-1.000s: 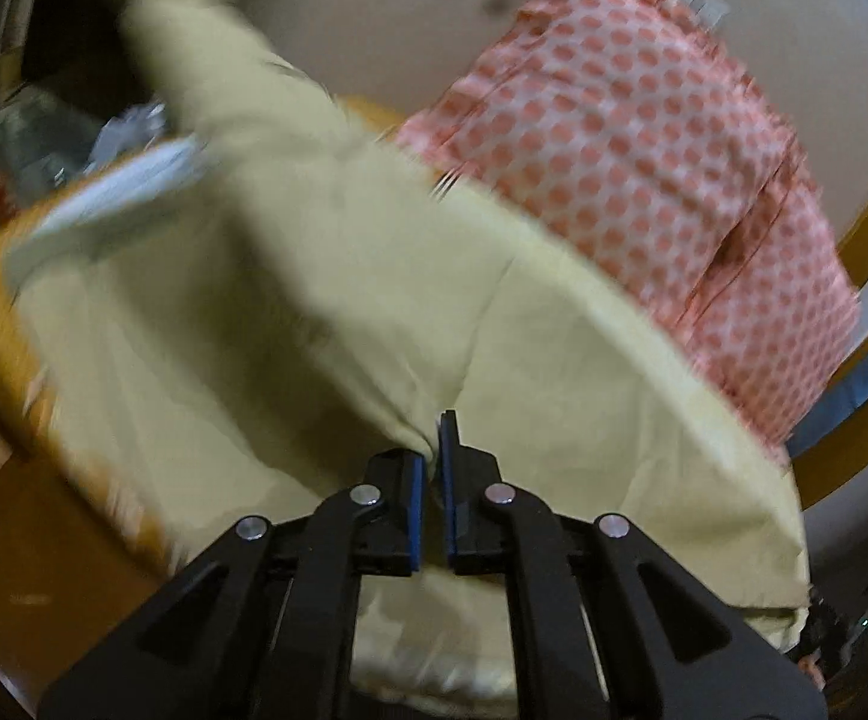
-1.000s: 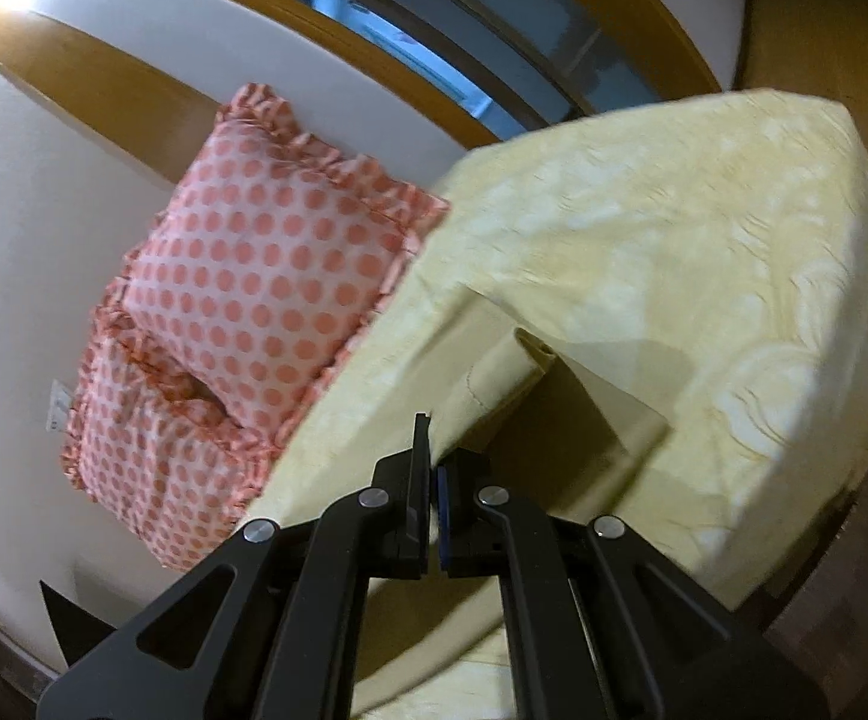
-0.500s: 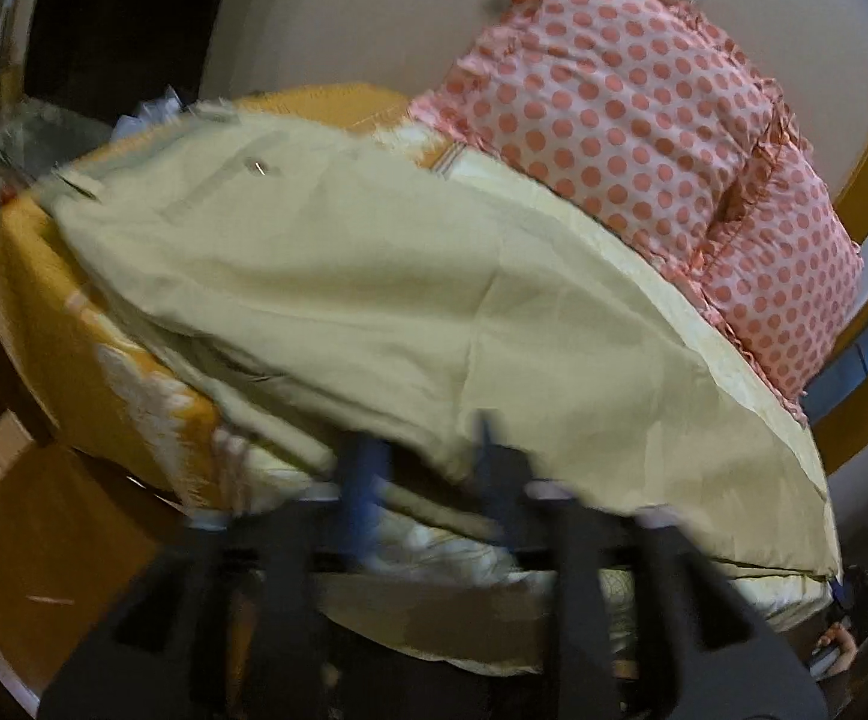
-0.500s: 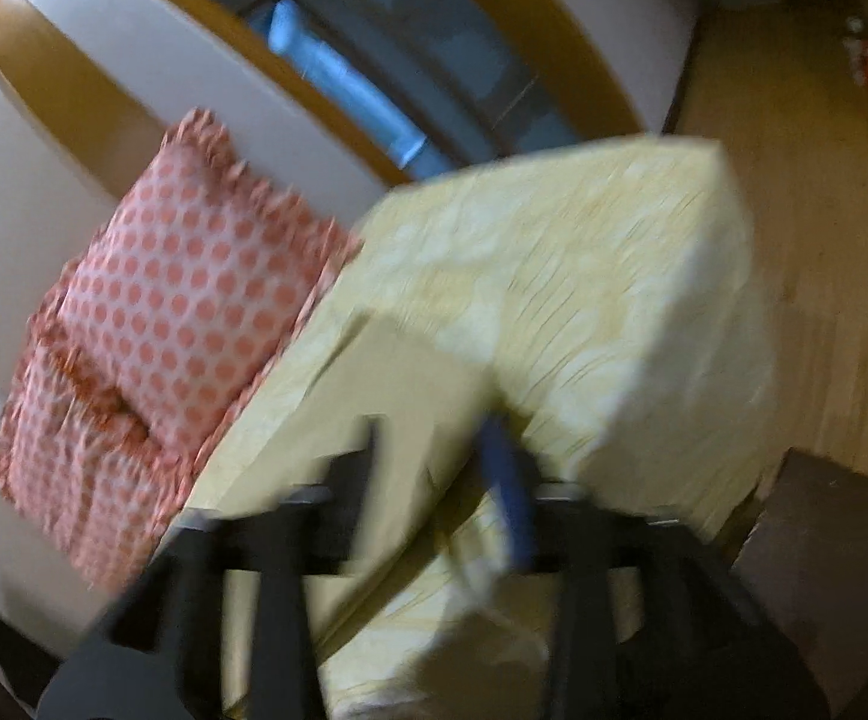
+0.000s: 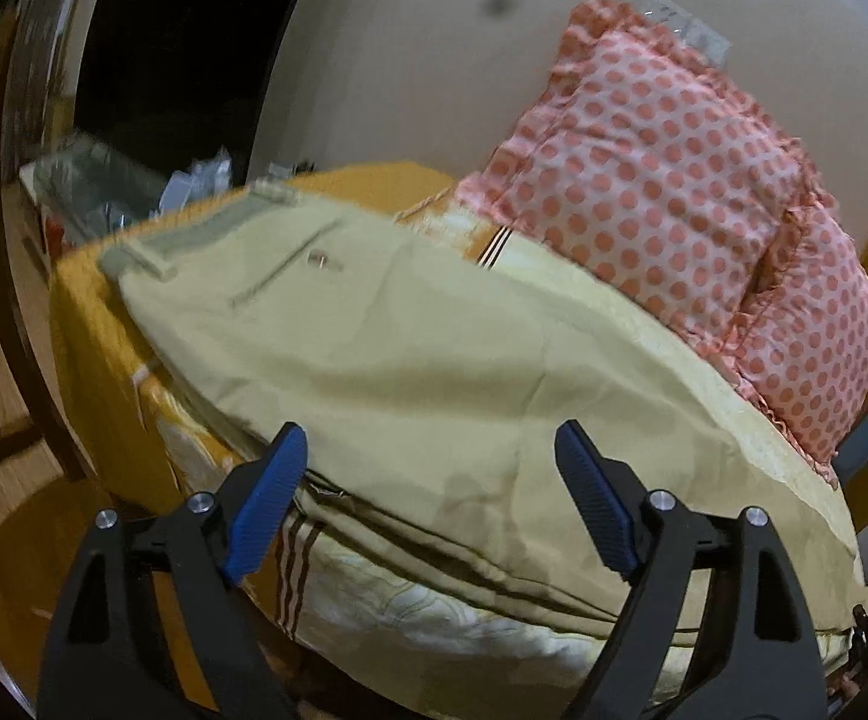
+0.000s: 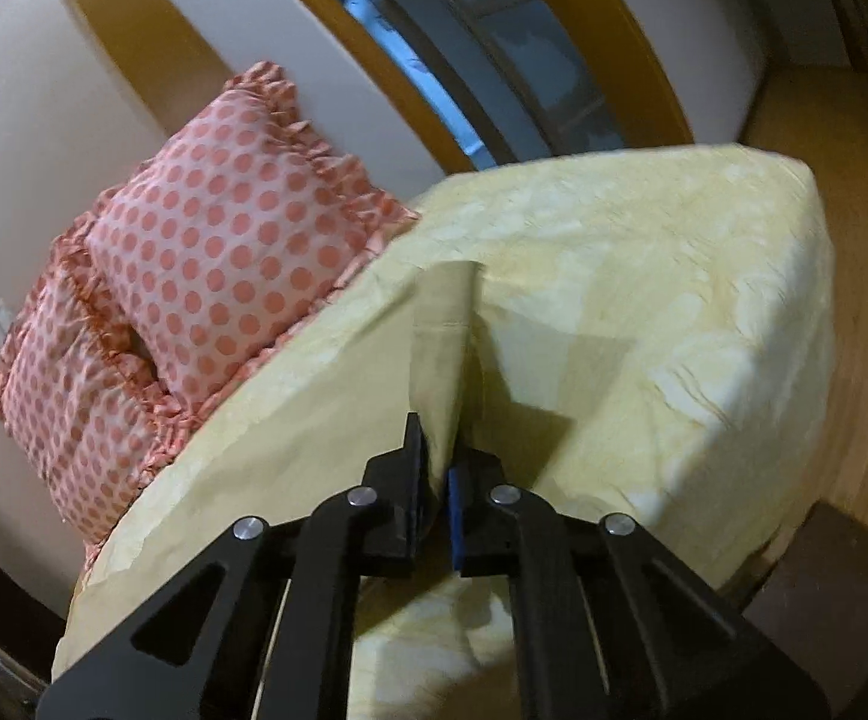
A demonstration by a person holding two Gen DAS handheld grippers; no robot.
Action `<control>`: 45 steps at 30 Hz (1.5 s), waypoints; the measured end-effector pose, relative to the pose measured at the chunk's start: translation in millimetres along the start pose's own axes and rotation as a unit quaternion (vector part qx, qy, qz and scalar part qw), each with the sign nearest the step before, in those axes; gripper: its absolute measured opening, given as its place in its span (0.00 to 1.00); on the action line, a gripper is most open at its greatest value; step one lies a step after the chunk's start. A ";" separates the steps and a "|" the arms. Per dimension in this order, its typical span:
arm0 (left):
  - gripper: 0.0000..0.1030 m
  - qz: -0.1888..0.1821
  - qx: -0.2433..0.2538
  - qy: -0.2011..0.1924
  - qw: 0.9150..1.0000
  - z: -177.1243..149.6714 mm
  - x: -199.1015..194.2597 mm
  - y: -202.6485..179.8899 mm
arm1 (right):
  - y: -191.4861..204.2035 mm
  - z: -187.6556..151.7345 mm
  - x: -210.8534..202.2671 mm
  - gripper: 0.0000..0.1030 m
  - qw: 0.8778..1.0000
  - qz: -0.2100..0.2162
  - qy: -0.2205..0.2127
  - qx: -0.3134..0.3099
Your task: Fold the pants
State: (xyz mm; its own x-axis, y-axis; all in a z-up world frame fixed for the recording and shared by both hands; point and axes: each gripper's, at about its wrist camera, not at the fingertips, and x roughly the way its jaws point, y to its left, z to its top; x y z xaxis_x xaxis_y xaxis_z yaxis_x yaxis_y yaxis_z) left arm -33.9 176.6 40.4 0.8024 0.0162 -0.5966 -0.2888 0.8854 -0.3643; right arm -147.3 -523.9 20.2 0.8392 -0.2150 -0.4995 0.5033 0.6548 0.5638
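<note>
Nearest me, the left gripper (image 5: 428, 498) hangs just off the near edge of the bed (image 6: 643, 276), its blue-padded jaws spread wide with nothing between them. Directly ahead of those jaws the pants (image 5: 374, 372) lie flat on the bedspread, pale yellow-green and hard to tell from the cover by colour alone. Their long axis runs across the left camera's view: the waistband (image 5: 194, 240), with its belt loops and a pocket slit, sits toward the far left corner of the bed, and the legs stretch off to the right along the near edge.

The right gripper (image 6: 436, 480) has its jaws pressed together on a hem of the pants, so the cloth stands up from the pads as a narrow upright flap (image 6: 442, 324), lifted clear of the bedspread. That looks like the leg end of the garment, though I can't tell how much of it is raised.

So the right hand already has the cloth, and the free left one faces the middle of the garment's near edge. I'd judge the next fold turns on carrying that held end along the long axis toward the waistband, with the left taking or pinning the other side.

Farther back, two pink polka-dot pillows (image 5: 673, 204) lean against the wall at the head of the bed.
</note>
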 end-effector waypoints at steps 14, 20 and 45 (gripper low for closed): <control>0.84 0.014 -0.019 -0.043 0.999 -9.1 -17.5 14.9 | 328.1 -132.5 -7.0 0.06 0.865 0.381 0.179 -0.272; 0.85 0.034 -0.030 -0.058 0.997 -7.4 -23.2 38.4 | 371.5 -255.5 -20.3 0.38 0.752 0.363 0.320 -0.447; 0.56 0.030 -0.128 -0.034 0.991 33.3 21.6 90.0 | 346.6 -242.4 -4.0 0.62 0.808 0.339 0.304 -0.375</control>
State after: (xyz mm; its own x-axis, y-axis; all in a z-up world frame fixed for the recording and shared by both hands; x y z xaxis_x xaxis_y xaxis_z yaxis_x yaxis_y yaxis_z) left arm -25.1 272.0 18.5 0.8110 0.1042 -0.5757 -0.4529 0.7347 -0.5050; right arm -26.1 -120.4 58.1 0.4983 0.6233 -0.6027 -0.4864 0.7764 0.4007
